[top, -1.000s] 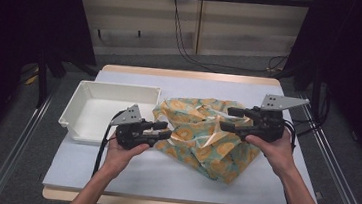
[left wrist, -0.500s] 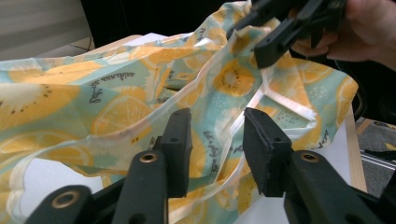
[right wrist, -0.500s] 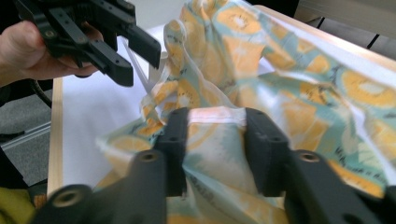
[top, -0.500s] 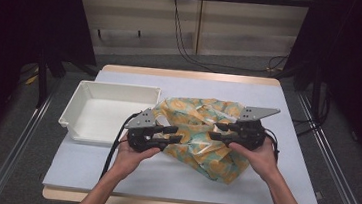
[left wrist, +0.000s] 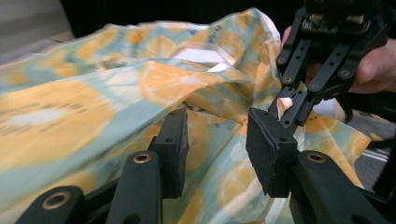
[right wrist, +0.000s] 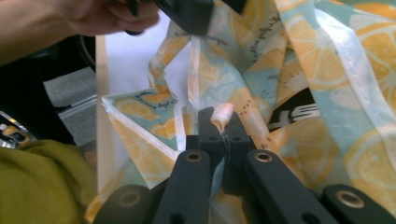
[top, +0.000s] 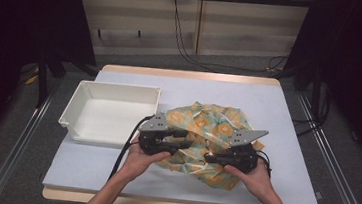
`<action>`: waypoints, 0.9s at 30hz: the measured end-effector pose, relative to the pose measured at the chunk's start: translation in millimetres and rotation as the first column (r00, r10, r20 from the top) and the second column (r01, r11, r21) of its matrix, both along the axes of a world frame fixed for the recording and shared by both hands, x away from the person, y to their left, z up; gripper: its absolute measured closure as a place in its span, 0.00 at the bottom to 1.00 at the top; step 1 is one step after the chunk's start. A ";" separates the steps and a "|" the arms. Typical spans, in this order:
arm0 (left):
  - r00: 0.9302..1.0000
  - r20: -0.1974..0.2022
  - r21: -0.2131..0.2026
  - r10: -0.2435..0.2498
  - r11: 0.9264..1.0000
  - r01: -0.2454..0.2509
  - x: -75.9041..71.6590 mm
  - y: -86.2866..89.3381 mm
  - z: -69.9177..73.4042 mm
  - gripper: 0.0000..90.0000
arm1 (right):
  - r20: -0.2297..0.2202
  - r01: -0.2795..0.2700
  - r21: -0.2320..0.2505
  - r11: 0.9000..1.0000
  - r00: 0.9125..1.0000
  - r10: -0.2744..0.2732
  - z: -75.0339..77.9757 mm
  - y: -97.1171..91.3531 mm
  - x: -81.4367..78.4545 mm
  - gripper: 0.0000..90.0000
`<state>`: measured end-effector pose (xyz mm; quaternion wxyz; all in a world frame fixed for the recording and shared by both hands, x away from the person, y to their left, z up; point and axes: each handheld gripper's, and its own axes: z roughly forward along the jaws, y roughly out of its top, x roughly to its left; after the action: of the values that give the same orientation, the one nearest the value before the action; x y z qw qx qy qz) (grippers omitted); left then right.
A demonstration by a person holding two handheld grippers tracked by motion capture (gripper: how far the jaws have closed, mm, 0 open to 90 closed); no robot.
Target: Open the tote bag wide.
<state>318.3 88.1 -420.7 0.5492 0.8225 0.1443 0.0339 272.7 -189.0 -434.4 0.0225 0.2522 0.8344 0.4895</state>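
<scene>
A crumpled fabric printed with orange slices on pale teal lies at the middle of the table. My right gripper is at its front right, shut on a small pinch of the fabric; in the left gripper view, that gripper holds the same pinch. My left gripper is at the fabric's left side, open. Its pads stand wide apart over a fold of the fabric, close to the right gripper's tips.
A white tray with nothing in it stands on the left of the grey-blue table top, just beside the left hand. Cables trail from both grippers. A yellow-green sleeve is low in the right gripper view.
Both grippers have come nearer the table's front edge and closer together. The right gripper moved left and down with the fabric pinched; the fabric has bunched up between them.
</scene>
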 end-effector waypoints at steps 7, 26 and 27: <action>0.999 -0.012 0.036 -0.033 0.999 0.033 1.7 -19.0 -11.4 0.66 | -0.032 -0.058 -0.004 0.998 0.998 0.058 -2.1 -4.5 -12.6 1.00; 0.990 -0.028 0.037 -0.141 0.989 0.142 -6.6 -44.8 -12.1 0.77 | 0.051 0.119 0.079 0.990 0.991 -0.123 44.1 -55.3 5.5 0.68; 0.988 -0.034 0.054 -0.148 0.987 0.150 -6.7 -46.5 -14.0 0.75 | 0.046 0.127 0.074 0.989 0.990 -0.131 41.5 -55.6 10.1 0.68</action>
<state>311.6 41.6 -434.7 0.5243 0.8467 0.0897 -0.0155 282.8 -244.6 -392.9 0.0662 0.2939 0.7976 0.5226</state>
